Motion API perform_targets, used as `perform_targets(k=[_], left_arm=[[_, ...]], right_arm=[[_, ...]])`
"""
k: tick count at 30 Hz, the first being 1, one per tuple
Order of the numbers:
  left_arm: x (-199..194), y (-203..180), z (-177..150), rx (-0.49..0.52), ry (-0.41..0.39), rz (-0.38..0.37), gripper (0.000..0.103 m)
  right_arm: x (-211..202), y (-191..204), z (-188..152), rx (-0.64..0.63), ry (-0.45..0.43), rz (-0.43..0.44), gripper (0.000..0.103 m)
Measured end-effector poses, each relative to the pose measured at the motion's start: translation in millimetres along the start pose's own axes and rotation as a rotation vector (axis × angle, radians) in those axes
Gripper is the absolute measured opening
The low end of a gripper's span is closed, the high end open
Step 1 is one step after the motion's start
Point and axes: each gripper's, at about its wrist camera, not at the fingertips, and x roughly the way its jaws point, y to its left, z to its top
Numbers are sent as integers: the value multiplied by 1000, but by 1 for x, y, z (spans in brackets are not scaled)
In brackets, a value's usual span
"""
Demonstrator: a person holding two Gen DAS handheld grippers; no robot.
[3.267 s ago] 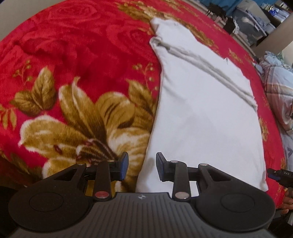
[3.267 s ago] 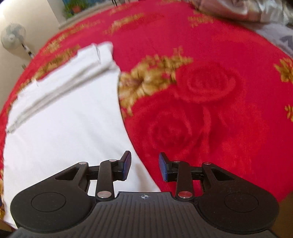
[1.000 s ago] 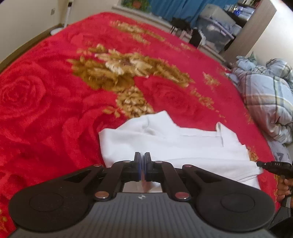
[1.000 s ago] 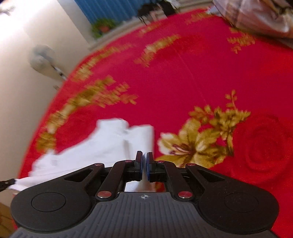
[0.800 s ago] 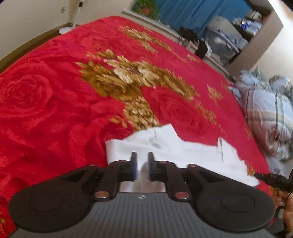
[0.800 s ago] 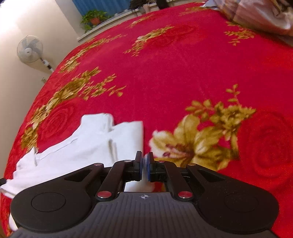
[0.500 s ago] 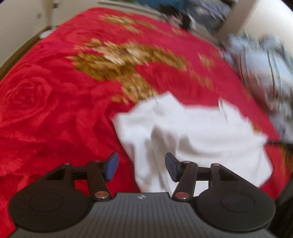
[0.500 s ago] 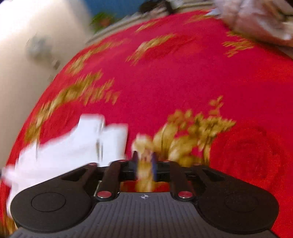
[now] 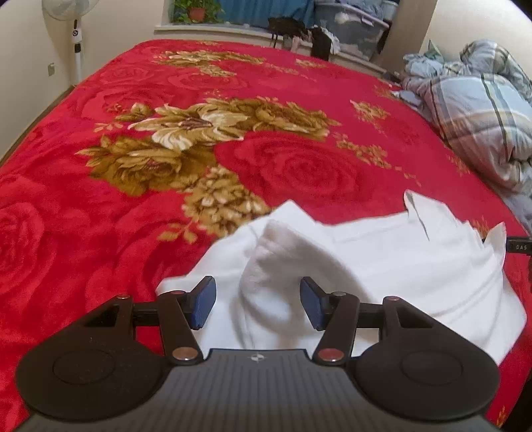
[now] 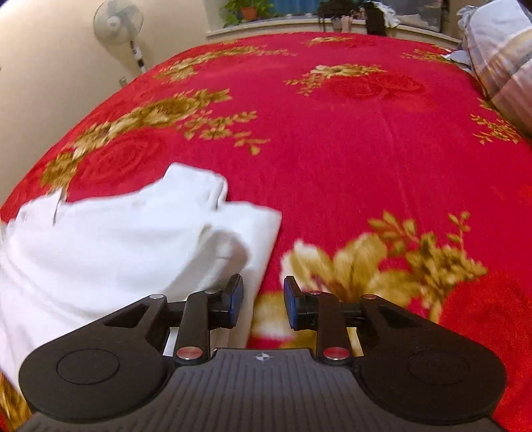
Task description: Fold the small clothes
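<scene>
A white garment [image 9: 382,259] lies folded over itself on the red flowered blanket [image 9: 282,166], with a raised fold bulging at its near left side. My left gripper [image 9: 257,304] is open just above that raised fold and holds nothing. In the right wrist view the garment [image 10: 109,242] lies at the left. My right gripper [image 10: 262,302] is open and empty above the garment's right edge and the blanket [image 10: 349,149]. The tip of the right gripper [image 9: 518,247] shows at the right edge of the left wrist view.
A rumpled plaid quilt [image 9: 475,109] lies at the bed's right side. A standing fan [image 10: 119,23] is by the wall past the bed's left edge. Storage bins and dark items [image 9: 332,30] stand beyond the far edge.
Both grippers were shut on the garment's near edge after carrying it over the far part. Both have opened and let the cloth drop, and the left has drawn back a little.
</scene>
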Motion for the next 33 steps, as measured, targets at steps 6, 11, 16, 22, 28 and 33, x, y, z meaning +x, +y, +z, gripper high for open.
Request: perform_targets(k=[6, 11, 16, 22, 28, 33], left_arm=[[13, 1, 8, -1, 2, -27, 10], [-3, 11, 16, -21, -34, -72, 7], [-23, 34, 28, -101, -112, -46, 4], [-3, 66, 29, -275, -8, 39, 0], [-5, 67, 27, -319, 16, -66, 27], [5, 59, 20, -318, 55, -118, 35]], right_arm=[[15, -2, 16, 59, -23, 16, 28], [21, -1, 22, 43, -14, 85, 2], [14, -2, 32, 58, -64, 131, 0], [10, -24, 44, 268, -131, 14, 2], [1, -39, 38, 265, -61, 105, 41], [8, -35, 28, 211, 24, 132, 41]])
